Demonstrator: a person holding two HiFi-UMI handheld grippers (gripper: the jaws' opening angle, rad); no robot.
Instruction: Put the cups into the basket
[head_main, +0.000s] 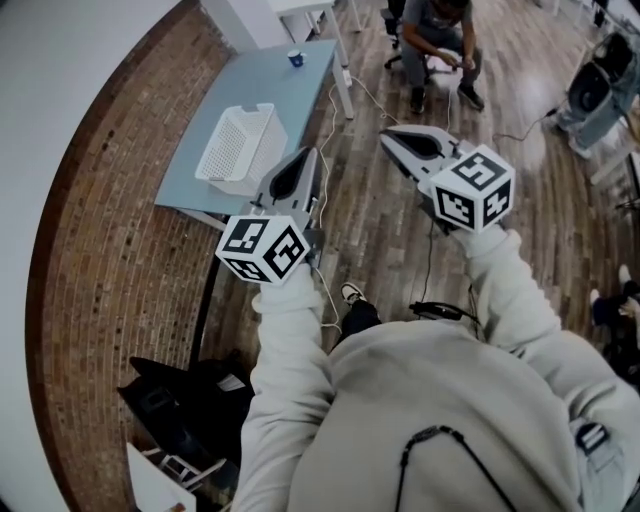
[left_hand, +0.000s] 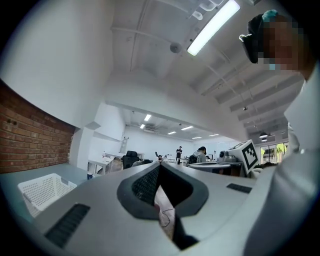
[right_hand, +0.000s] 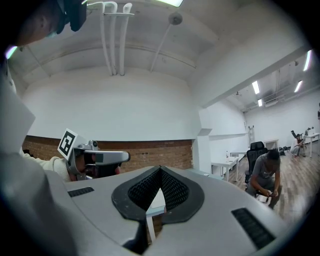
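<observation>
In the head view, 1 white basket (head_main: 240, 148) sits left of centre on the table (head_main: 190, 178), with 1 blue cup (head_main: 296, 58) well apart at upper centre. My 2 claws, left (head_main: 306, 160) and right (head_main: 392, 138), are both closed on nothing. My left view catches the basket at lower left. My right view instead shows 1 seated person (right_hand: 263, 175) at right.

Left gripper (left_hand: 160, 167) jaws together, white basket (left_hand: 42, 192) lower left, perhaps a small cup (left_hand: 90, 175) beyond
</observation>
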